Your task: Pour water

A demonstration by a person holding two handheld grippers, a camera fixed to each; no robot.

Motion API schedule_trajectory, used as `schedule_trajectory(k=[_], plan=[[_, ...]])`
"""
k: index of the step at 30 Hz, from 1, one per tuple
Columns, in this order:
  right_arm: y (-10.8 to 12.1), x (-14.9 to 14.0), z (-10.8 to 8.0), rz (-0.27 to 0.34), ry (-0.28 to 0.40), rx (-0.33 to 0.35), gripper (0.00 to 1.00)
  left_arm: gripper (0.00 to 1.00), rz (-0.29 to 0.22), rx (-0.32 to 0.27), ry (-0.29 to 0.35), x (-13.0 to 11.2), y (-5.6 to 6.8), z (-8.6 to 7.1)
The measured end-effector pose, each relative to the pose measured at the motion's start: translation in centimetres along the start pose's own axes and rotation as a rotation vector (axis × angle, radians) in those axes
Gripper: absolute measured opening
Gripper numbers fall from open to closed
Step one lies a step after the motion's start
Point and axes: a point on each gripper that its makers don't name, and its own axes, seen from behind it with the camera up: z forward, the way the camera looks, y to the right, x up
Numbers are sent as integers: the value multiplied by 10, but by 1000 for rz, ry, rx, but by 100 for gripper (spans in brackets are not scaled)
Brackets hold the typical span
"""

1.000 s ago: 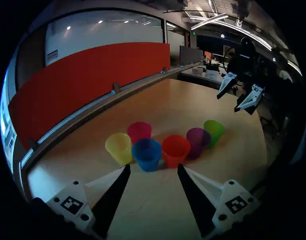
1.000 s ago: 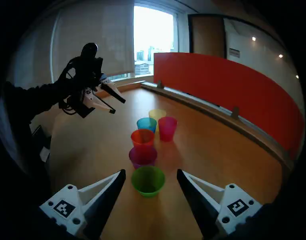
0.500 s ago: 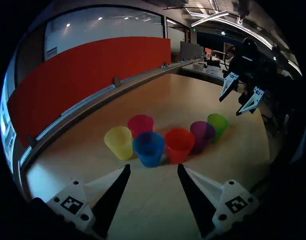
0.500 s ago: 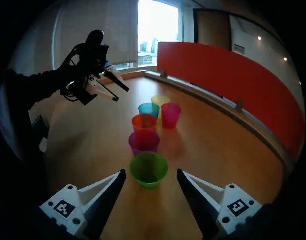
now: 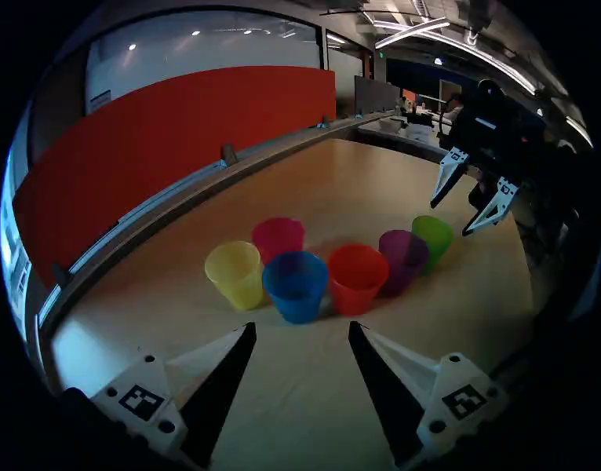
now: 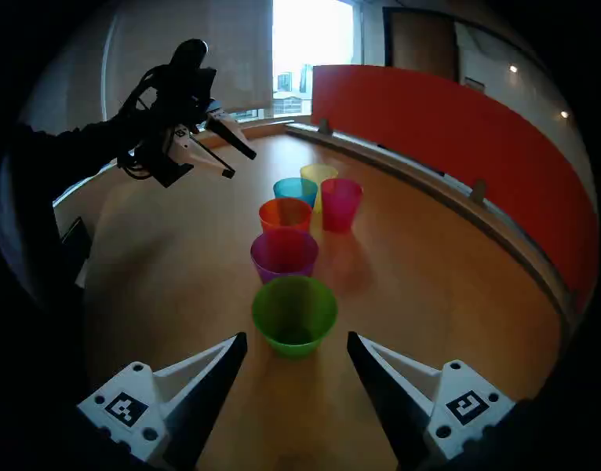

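Observation:
Several plastic cups stand close together on the wooden table (image 5: 340,180). In the left gripper view they are yellow (image 5: 234,273), pink (image 5: 278,238), blue (image 5: 296,285), orange (image 5: 357,276), purple (image 5: 402,259) and green (image 5: 433,239). My left gripper (image 5: 300,330) is open, low over the table, just short of the blue cup. My right gripper (image 6: 296,337) is open too, and the green cup (image 6: 294,314) sits just ahead of its fingertips, with the purple cup (image 6: 284,255) and the orange cup (image 6: 285,216) lined up behind. Each gripper holds nothing.
A red partition (image 5: 167,133) with a rail runs along the table's far edge. The right gripper (image 5: 449,220) hovers above the green cup. In the right gripper view a sleeved arm holds the left gripper (image 6: 243,166) up, before a bright window (image 6: 300,47).
Both grippers have drifted closer to the cups. The green cup now lies nearer the right gripper's fingertips, and the blue cup nearer the left's. No cup has moved.

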Motion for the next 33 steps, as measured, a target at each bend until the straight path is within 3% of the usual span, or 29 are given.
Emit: schedule_trajectory(k=[14,33], plan=[[0,-13,21,-6,-21,10,99,87,30,-22,-30,-5,4,17],[-3,-8,52,-13,-4,41,99,87,25,-19,-40,-12,-8,39]])
